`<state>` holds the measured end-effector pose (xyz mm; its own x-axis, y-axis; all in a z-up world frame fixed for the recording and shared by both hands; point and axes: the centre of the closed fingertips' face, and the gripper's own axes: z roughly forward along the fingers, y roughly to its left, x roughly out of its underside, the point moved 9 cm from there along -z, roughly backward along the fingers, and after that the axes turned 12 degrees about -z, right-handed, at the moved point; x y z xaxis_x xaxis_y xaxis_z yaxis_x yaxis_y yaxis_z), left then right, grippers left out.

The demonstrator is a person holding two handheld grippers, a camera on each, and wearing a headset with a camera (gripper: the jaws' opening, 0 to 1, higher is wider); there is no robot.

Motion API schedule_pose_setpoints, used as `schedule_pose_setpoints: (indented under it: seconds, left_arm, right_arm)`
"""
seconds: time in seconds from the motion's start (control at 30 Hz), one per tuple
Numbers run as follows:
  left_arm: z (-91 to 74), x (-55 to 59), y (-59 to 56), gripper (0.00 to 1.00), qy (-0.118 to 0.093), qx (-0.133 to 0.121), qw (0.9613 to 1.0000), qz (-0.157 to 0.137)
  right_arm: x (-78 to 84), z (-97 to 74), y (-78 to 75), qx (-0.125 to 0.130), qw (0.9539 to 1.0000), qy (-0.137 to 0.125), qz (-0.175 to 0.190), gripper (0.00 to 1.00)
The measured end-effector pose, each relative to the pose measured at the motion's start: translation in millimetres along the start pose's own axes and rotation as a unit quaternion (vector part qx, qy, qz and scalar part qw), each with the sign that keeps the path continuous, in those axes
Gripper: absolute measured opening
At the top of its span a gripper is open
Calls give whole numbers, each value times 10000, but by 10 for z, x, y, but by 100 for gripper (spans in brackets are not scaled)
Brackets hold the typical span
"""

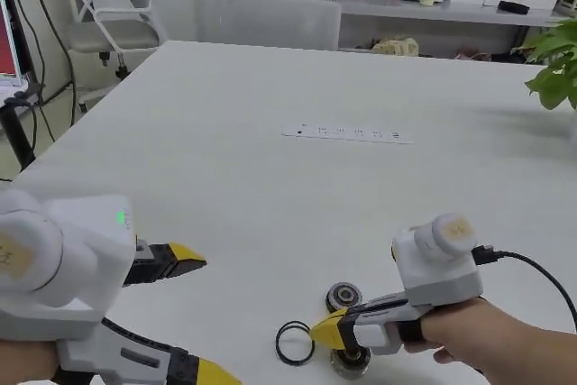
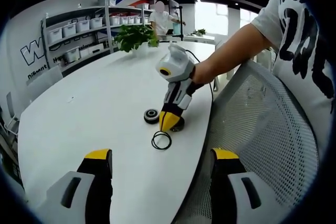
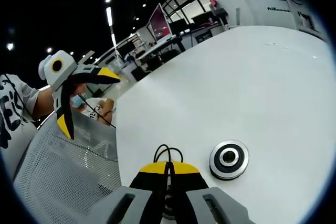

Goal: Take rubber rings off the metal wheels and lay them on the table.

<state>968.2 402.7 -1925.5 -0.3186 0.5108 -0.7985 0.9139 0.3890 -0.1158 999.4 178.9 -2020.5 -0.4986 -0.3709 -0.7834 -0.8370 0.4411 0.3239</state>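
A black rubber ring (image 1: 295, 343) lies on the white table (image 1: 270, 178) at the front. My right gripper (image 1: 317, 332) is shut, its yellow tips at the ring's edge; in the right gripper view the ring (image 3: 168, 152) loops out from between the shut tips (image 3: 168, 169). One metal wheel (image 1: 343, 296) sits just behind that gripper, also seen as wheel (image 3: 229, 159). A second wheel (image 1: 350, 360) lies partly hidden under the gripper. My left gripper (image 1: 200, 316) hangs open and empty at the lower left, well away from the ring (image 2: 161, 140) and the right gripper (image 2: 168, 121).
A white power strip (image 1: 347, 133) lies flat mid-table. A green plant (image 1: 554, 65) stands at the far right edge. Office chairs (image 1: 279, 20) line the far side. A mesh chair (image 2: 262, 129) stands by the near table edge.
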Motion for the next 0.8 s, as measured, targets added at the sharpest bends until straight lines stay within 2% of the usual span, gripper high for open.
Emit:
schedule_pose_setpoints:
  seconds: [0.3, 0.53, 0.8]
  left_arm:
    - [19, -8, 6, 74, 22, 3, 10000, -4]
    - [38, 4, 17, 74, 60, 14, 10000, 1]
    - [56, 5, 27, 73, 120, 40, 9999, 8]
  right_arm:
    - [14, 13, -29, 139, 9999, 14, -49, 0]
    - [20, 1, -45, 227, 9997, 11, -96, 4]
    - [-12, -51, -54, 234, 9996, -177, -56, 6]
